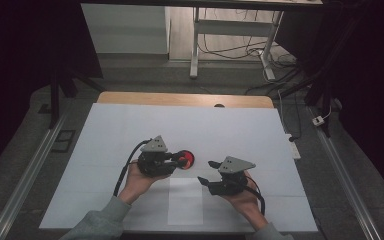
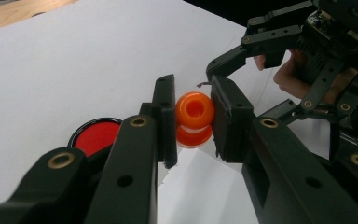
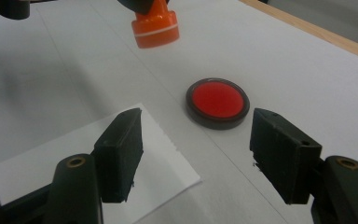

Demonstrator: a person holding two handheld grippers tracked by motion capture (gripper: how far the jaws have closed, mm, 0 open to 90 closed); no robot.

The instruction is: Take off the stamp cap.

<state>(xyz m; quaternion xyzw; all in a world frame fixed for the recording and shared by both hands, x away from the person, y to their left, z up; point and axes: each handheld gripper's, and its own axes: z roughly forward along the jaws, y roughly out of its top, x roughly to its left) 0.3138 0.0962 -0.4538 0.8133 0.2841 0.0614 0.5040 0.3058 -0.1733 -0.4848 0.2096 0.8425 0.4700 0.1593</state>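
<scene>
Fingers (image 2: pixel 168 121) of the left gripper (image 2: pixel 193 119) clamp the orange stamp (image 2: pixel 195 112) at its knob, holding it above the table (image 2: pixel 51 70). It appears light, rigid and smooth; grip the narrow waist. The right gripper (image 3: pixel 196 149) is spread wide, near the red ink pad (image 3: pixel 217 102) and paper sheet (image 3: pixel 74 163).

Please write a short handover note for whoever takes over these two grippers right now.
Left gripper: jaws shut on the small orange plastic stamp, held above the table.
Right gripper: jaws open, holding nothing.
The round red ink pad in its black case lies uncovered on the white table cover; the white paper sheet lies in front of it.
Done: stamp picked up. No print visible on the paper.
Left, probably: ink the stamp, press it on the paper.
</scene>
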